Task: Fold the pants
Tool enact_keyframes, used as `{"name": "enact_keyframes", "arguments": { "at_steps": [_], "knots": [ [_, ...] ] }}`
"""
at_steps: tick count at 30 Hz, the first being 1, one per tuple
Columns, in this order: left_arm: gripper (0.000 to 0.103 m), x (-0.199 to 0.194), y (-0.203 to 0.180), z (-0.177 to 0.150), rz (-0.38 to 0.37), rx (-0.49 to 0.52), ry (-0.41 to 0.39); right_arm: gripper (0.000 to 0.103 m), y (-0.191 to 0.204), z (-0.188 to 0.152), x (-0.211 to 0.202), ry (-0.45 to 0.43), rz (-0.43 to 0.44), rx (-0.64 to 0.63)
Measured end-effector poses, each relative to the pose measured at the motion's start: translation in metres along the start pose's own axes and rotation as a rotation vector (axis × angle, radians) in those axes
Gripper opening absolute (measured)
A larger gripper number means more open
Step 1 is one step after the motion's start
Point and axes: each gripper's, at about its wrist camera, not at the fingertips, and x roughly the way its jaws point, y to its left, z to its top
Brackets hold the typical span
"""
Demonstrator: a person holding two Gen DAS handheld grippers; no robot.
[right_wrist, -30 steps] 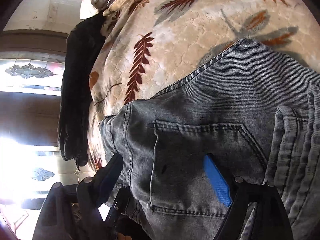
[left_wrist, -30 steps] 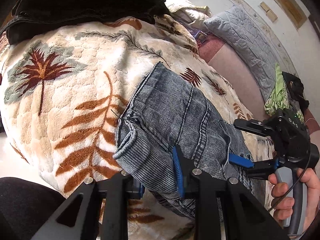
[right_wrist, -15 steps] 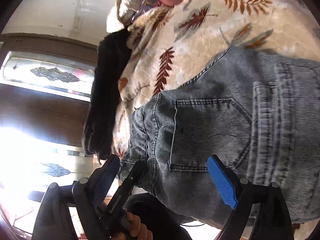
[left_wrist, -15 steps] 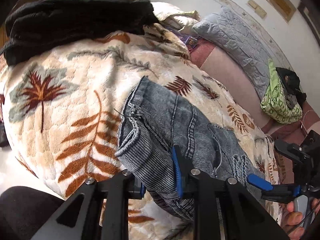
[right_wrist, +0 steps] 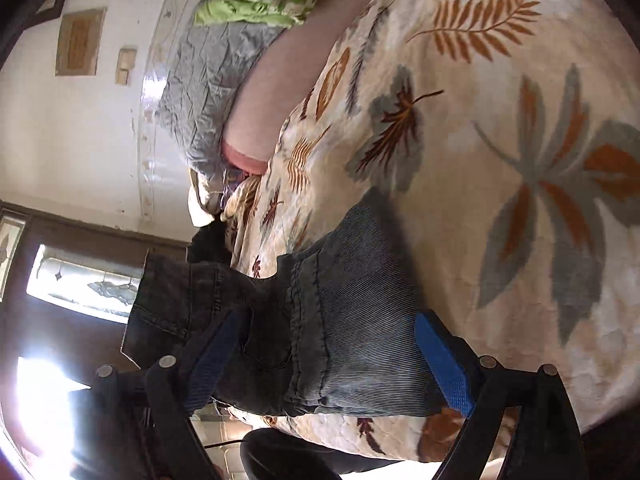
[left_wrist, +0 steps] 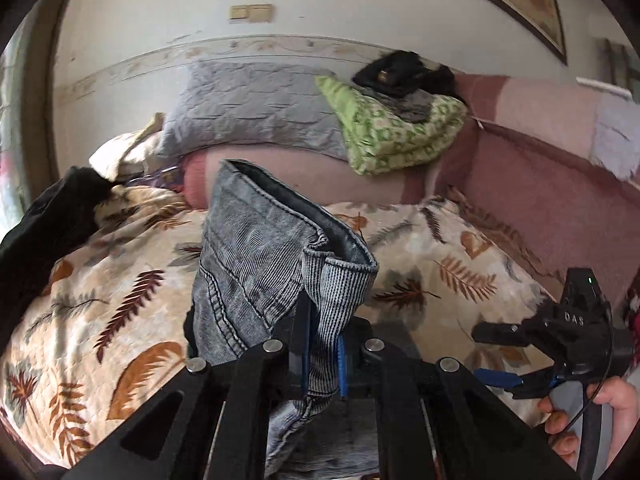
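The grey-blue denim pants (left_wrist: 256,264) are lifted off the leaf-patterned blanket (left_wrist: 420,264). My left gripper (left_wrist: 322,364) is shut on a fold of the pants, which rise upright in front of it. In the right wrist view the pants (right_wrist: 344,332) hang between the spread blue pads (right_wrist: 444,364) of my right gripper (right_wrist: 328,364), which is open and does not pinch the cloth. The right gripper also shows in the left wrist view (left_wrist: 500,364), held by a hand at the right, apart from the pants.
A black garment (left_wrist: 44,232) lies at the blanket's left edge. A grey quilted pillow (left_wrist: 256,112), a green patterned cloth (left_wrist: 400,132) with a dark item on it, and a pink sofa back (left_wrist: 540,184) stand behind. A bright window (right_wrist: 80,280) is on the left.
My left gripper closed on the pants and lifted them off the blanket, swinging toward the wall. My right gripper let go, stays open, and moved away to the right.
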Motion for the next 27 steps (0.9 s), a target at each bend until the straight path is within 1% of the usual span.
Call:
{"name": "enact_keyframes", "arguments": {
  "at_steps": [2, 3, 4, 5, 6, 7, 8, 9, 10, 11, 12, 13, 14, 15, 16, 17, 18, 19, 20, 22, 23, 24, 25, 26, 27],
  "knots": [
    [0.010, 0.022, -0.039, -0.019, -0.044, 0.083, 0.064, 0.092, -0.015, 0.005, -0.015, -0.023, 0.002, 0.019],
    [0.010, 0.036, -0.058, -0.033, -0.067, 0.130, 0.117, 0.092, -0.022, 0.006, -0.019, -0.029, 0.002, 0.028],
    [0.010, 0.054, -0.073, -0.050, -0.094, 0.171, 0.198, 0.092, -0.028, 0.007, -0.023, -0.032, 0.000, 0.037],
    [0.010, 0.075, -0.084, -0.068, -0.104, 0.196, 0.298, 0.092, -0.033, 0.007, -0.024, -0.037, -0.004, 0.051],
    [0.013, 0.092, -0.093, -0.086, -0.095, 0.226, 0.398, 0.092, -0.038, 0.008, -0.026, -0.039, -0.007, 0.062],
    [0.014, 0.095, -0.097, -0.096, -0.083, 0.263, 0.416, 0.092, -0.041, 0.008, -0.028, -0.038, -0.008, 0.070],
    [0.014, 0.084, -0.097, -0.097, -0.083, 0.281, 0.349, 0.092, -0.041, 0.009, -0.030, -0.037, -0.007, 0.071],
    [0.019, 0.073, -0.094, -0.093, -0.107, 0.274, 0.320, 0.092, -0.039, 0.010, -0.031, -0.037, -0.004, 0.063],
    [0.025, 0.064, -0.088, -0.085, -0.146, 0.250, 0.325, 0.092, -0.034, 0.012, -0.032, -0.039, -0.007, 0.045],
    [0.027, 0.054, -0.079, -0.077, -0.187, 0.211, 0.329, 0.092, -0.028, 0.015, -0.033, -0.043, -0.011, 0.029],
    [0.035, 0.043, -0.066, -0.068, -0.209, 0.156, 0.315, 0.092, -0.022, 0.018, -0.032, -0.046, -0.006, 0.019],
    [0.045, 0.033, -0.053, -0.060, -0.210, 0.098, 0.284, 0.092, -0.015, 0.018, -0.029, -0.045, 0.011, 0.009],
    [0.051, 0.020, -0.036, -0.052, -0.206, 0.039, 0.237, 0.092, -0.005, 0.020, -0.026, -0.037, 0.034, -0.004],
    [0.062, 0.005, -0.016, -0.046, -0.194, -0.019, 0.181, 0.092, 0.005, 0.021, -0.021, -0.023, 0.062, -0.014],
    [0.069, -0.004, 0.002, -0.041, -0.154, -0.073, 0.123, 0.092, 0.016, 0.019, -0.016, 0.000, 0.101, -0.024],
    [0.070, -0.012, 0.019, -0.040, -0.089, -0.114, 0.089, 0.092, 0.026, 0.016, -0.009, 0.034, 0.147, -0.035],
    [0.070, -0.013, 0.033, -0.038, -0.020, -0.143, 0.078, 0.092, 0.034, 0.011, 0.000, 0.076, 0.192, -0.045],
    [0.070, -0.010, 0.045, -0.040, 0.019, -0.163, 0.083, 0.092, 0.041, 0.004, 0.010, 0.117, 0.222, -0.050],
    [0.070, -0.002, 0.055, -0.042, 0.043, -0.183, 0.110, 0.092, 0.043, -0.003, 0.021, 0.149, 0.230, -0.051],
    [0.070, 0.019, 0.066, -0.052, 0.058, -0.220, 0.179, 0.092, 0.035, -0.016, 0.044, 0.190, 0.174, -0.038],
    [0.070, 0.036, 0.063, -0.060, 0.062, -0.198, 0.242, 0.092, 0.024, -0.022, 0.056, 0.210, 0.127, -0.022],
    [0.070, 0.055, 0.057, -0.072, 0.057, -0.157, 0.339, 0.090, 0.009, -0.029, 0.068, 0.233, 0.037, -0.010],
    [0.070, 0.072, 0.051, -0.086, 0.040, -0.137, 0.429, 0.085, -0.008, -0.034, 0.075, 0.248, 0.011, 0.031],
    [0.070, 0.079, 0.047, -0.095, 0.051, -0.122, 0.449, 0.084, -0.013, -0.035, 0.071, 0.210, 0.040, 0.056],
    [0.070, 0.072, 0.045, -0.097, 0.059, -0.111, 0.403, 0.084, -0.009, -0.034, 0.067, 0.216, 0.037, 0.067]
  ]
}}
